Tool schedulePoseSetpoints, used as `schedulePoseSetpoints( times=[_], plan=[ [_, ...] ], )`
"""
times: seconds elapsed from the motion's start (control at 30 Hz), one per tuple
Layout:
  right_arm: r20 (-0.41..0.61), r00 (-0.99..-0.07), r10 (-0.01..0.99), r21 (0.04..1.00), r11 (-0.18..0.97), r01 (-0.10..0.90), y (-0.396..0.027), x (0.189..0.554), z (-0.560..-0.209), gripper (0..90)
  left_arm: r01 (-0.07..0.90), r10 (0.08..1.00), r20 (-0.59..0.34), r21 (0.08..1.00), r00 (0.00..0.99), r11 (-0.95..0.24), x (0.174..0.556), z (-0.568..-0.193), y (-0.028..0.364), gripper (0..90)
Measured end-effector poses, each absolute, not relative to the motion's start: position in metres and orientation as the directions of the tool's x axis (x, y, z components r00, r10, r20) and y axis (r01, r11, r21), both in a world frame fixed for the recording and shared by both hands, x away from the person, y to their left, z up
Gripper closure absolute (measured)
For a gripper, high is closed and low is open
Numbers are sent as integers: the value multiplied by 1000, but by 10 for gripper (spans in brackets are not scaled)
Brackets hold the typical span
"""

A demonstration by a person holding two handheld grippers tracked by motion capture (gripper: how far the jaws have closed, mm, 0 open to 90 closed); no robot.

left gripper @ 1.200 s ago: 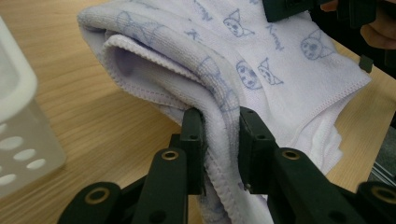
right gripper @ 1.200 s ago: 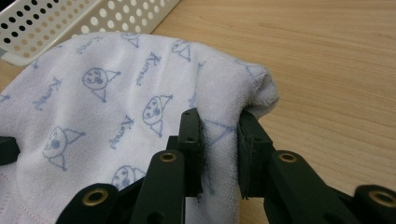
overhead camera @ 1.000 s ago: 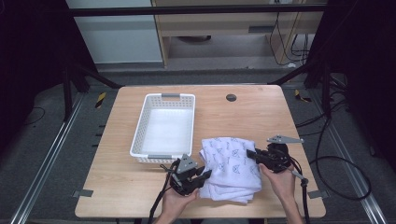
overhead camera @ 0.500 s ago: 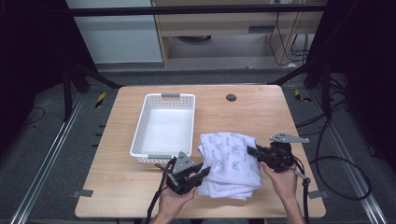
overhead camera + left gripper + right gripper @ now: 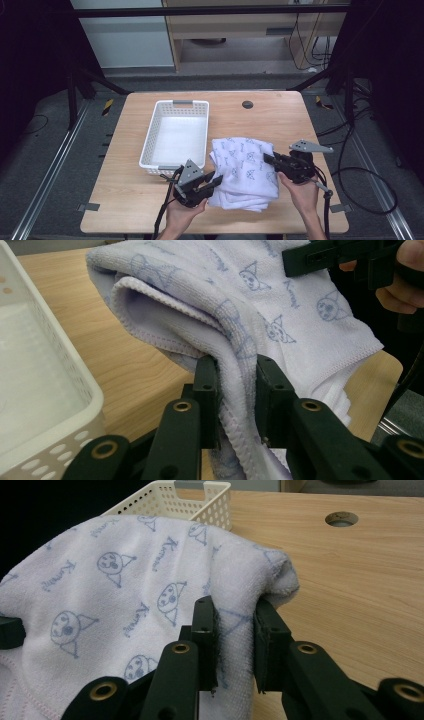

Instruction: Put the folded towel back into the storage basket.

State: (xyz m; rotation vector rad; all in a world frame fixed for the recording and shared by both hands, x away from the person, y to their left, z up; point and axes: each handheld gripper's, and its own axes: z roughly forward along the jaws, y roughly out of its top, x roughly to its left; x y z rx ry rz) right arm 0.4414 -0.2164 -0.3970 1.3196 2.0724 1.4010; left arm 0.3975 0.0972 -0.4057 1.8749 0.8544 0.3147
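Soft printed terry towel (image 5: 244,167), folded, bunched

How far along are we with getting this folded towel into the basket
Done: the towel is folded and both tongs, left and right, are shut on opposite edges. In hand: it's gripped beside the white basket. Left: carrying it over, setting it inside the empty basket and letting go.

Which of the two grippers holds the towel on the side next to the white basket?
The left gripper: it is shut on the towel edge beside the basket; the right gripper grips the far edge.
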Motion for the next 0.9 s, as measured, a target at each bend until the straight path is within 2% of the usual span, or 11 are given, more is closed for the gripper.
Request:
schedulePoseSetpoints(
  times=[0.9],
  plan=[
    [158, -542, 825, 894, 114, 433, -186, 443, -353, 754, 354, 704, -131, 917, 698, -181, 395, -372, 121, 739]
  ],
)
